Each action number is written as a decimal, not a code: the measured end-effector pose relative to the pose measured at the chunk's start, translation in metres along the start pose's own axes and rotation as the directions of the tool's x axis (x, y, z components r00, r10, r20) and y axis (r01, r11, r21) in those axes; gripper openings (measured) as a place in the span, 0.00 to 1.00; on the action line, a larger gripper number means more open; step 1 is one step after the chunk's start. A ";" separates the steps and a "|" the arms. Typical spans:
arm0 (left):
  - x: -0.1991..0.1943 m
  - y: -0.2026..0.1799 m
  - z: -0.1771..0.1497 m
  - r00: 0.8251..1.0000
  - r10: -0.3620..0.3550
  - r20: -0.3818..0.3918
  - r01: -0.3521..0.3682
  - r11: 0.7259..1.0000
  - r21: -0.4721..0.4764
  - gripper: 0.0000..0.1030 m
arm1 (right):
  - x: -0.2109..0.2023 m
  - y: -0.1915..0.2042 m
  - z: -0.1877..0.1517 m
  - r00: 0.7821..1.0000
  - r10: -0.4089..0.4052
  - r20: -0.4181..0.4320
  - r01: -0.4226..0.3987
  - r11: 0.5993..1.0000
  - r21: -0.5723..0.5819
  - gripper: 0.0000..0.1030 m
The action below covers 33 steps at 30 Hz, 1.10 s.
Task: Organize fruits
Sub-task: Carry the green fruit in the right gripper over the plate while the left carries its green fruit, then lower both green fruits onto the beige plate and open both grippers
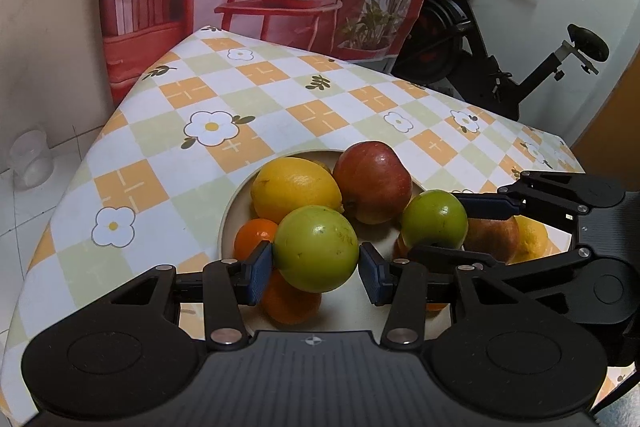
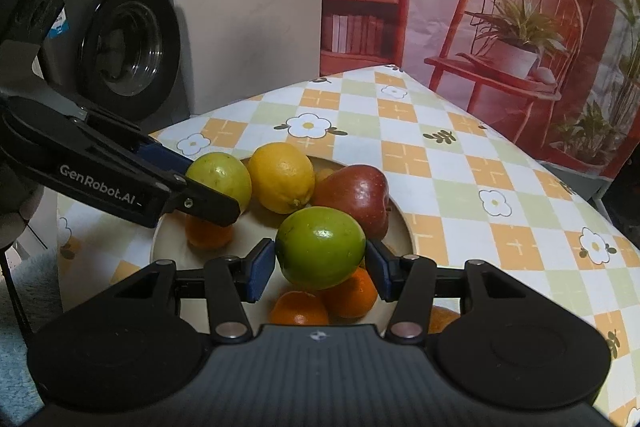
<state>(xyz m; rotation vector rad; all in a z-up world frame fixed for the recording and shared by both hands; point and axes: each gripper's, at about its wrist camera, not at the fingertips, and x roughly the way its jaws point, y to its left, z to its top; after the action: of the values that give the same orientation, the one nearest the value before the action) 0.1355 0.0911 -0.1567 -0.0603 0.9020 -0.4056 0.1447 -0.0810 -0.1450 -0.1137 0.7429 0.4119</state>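
You hold one green fruit (image 1: pixel 316 249) in the left gripper (image 1: pixel 316 267) and another green fruit (image 2: pixel 320 247) in the right gripper (image 2: pixel 320 265), both pinched above the beige bowl (image 2: pixel 402 223). I think the placing step comes next: lower them gently into free gaps.

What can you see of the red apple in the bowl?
The red apple is whole, glossy, dark red with yellowish streaks. It lies tipped on its side at the far side of the beige bowl, against the lemon. No claw touches it; a second reddish apple sits partly hidden nearby.
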 end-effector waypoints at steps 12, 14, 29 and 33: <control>0.000 0.002 0.002 1.000 -0.005 -0.008 0.005 1.000 -0.015 0.48 | -0.009 -0.005 -0.011 1.000 0.014 0.009 -0.014 0.998 0.058 0.51; 0.001 0.002 0.002 1.000 -0.008 -0.010 0.008 1.000 -0.019 0.48 | -0.014 -0.002 -0.015 1.000 0.023 0.012 -0.023 0.998 0.061 0.51; -0.005 -0.003 -0.003 1.000 -0.015 -0.009 0.015 1.000 -0.005 0.48 | -0.035 0.010 -0.031 0.999 0.036 0.030 -0.038 0.998 0.056 0.51; -0.003 -0.003 -0.002 1.000 -0.021 -0.009 0.020 1.000 -0.018 0.48 | -0.033 0.007 -0.029 0.999 0.025 0.034 -0.027 0.998 0.055 0.51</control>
<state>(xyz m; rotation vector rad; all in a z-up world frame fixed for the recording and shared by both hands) 0.1319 0.0898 -0.1550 -0.0845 0.9152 -0.4169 0.1020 -0.0925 -0.1433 -0.0455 0.7234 0.4167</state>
